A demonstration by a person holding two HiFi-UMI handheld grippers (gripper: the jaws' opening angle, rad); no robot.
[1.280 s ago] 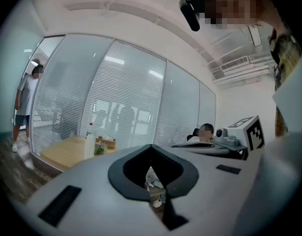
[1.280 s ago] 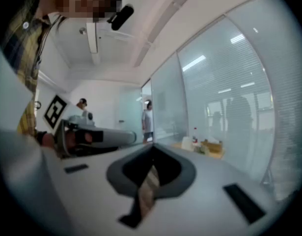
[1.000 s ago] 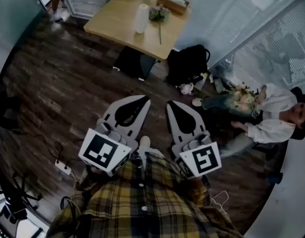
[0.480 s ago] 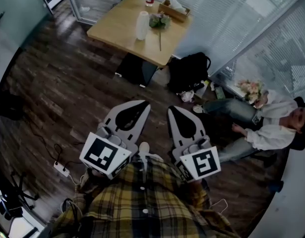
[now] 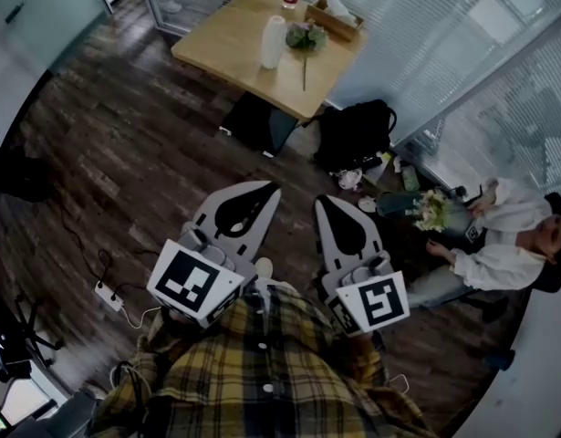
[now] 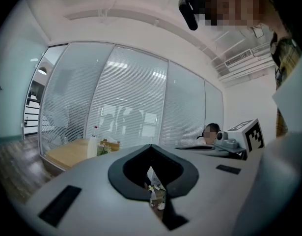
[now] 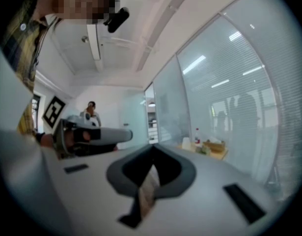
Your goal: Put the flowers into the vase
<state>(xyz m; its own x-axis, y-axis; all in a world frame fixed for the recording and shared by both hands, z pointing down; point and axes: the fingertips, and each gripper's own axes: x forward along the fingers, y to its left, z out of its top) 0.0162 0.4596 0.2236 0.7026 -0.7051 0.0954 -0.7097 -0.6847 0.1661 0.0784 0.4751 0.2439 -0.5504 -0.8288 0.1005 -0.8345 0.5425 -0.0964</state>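
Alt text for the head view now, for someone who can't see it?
Left tool and right tool, both shut and empty, point over dark wood floor toward a distant wooden table. On it stands a white vase with flowers lying beside it. A seated person at right holds a bouquet.

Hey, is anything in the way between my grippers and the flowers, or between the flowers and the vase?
Nothing visible at gripper height: wood floor runs from the left gripper and right gripper to the table, with a dark thing low under its near edge. The flowers lie right beside the white vase, nothing between them.
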